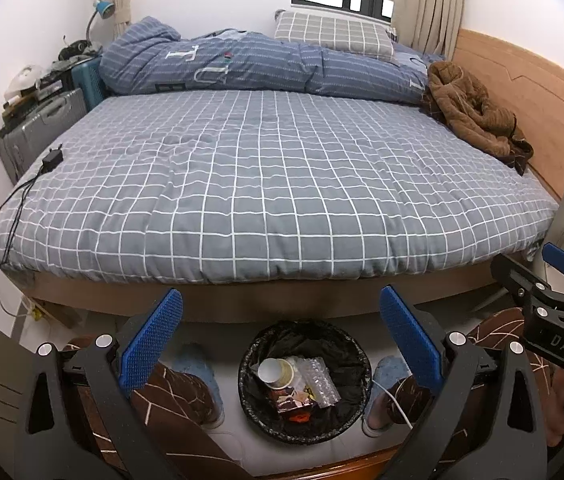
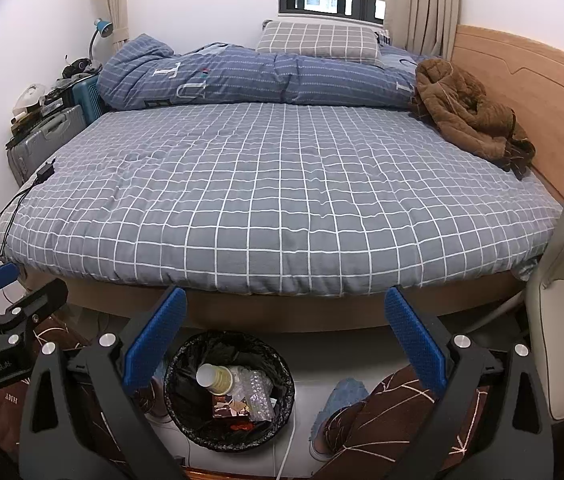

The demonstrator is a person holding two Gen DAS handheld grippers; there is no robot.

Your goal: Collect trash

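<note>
Both claws hang above the floor at the foot of a bed, each spread wide with nothing between its blue pads. The left claw fills the bottom of the left wrist view, and the right claw does the same in the right wrist view; each also shows at the side edge of the other's frame.

Low in the centre of the left view, between the person's slippered feet, stands a round trash bin lined with a black bag. In it lie a paper cup on its side, a piece of clear bubble wrap just beside the cup, and a dark printed wrapper under them. In the right view the same bin sits lower left of centre, with the cup at its upper part.

The bed takes up the middle of both frames, covered by a grey checked sheet. A blue striped duvet is bunched along its far edge, a checked pillow behind it, and a brown jacket lies at the upper right. A black charger with its cable rests on the sheet's left edge.
</note>
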